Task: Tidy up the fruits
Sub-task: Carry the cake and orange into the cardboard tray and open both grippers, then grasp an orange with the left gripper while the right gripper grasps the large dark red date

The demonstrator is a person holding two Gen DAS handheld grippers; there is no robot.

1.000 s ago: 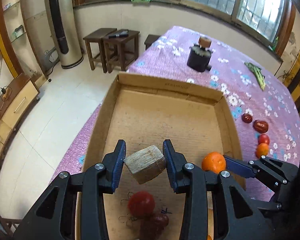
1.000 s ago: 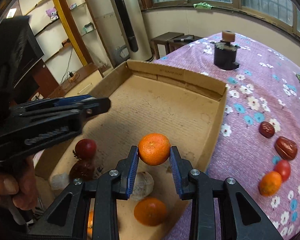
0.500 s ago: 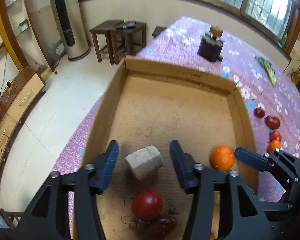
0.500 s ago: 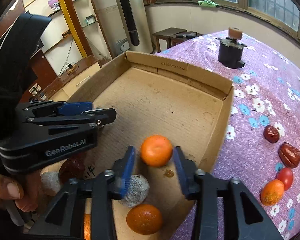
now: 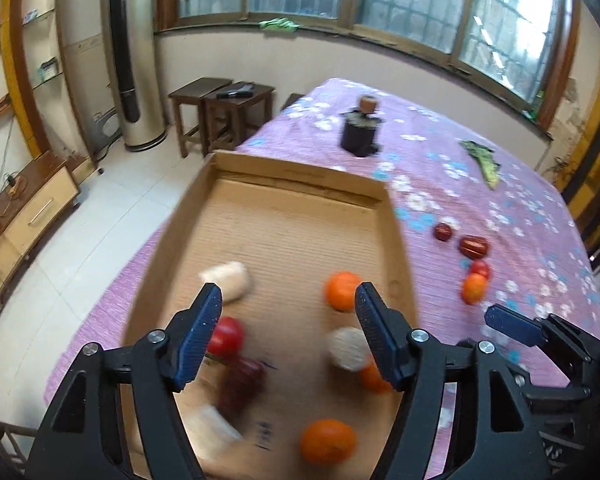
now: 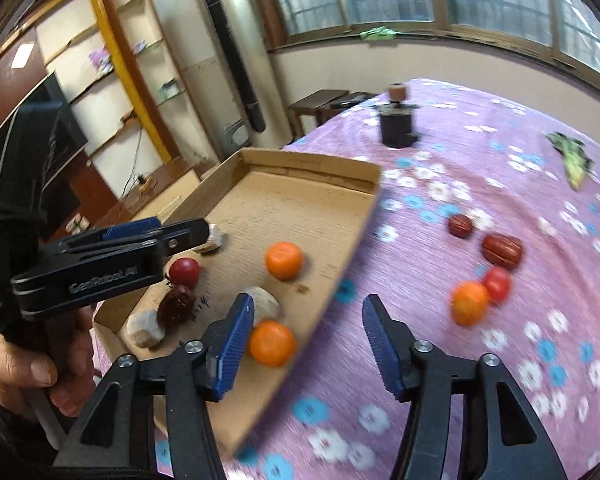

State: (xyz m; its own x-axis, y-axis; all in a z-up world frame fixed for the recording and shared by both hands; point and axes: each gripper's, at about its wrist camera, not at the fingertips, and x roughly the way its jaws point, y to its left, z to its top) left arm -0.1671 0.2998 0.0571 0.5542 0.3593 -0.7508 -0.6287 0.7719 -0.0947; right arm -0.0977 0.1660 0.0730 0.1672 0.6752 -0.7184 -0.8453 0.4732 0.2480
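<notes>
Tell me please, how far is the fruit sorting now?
Done: the box holds two oranges, a tomato, a dark red fruit and pale lumps. In hand: nothing. The left claw and right claw have just been opening, with nothing between the jaws. Left: four fruits lie on the cloth.

The only wording I can read is "GenRobot.AI", in pale letters along the black body of my left gripper (image 6: 180,236), seen from my right wrist camera, just left of the cardboard box (image 6: 356,176). A few small white characters sit on the same gripper's handle, further from the box, too blurred to make out.
</notes>
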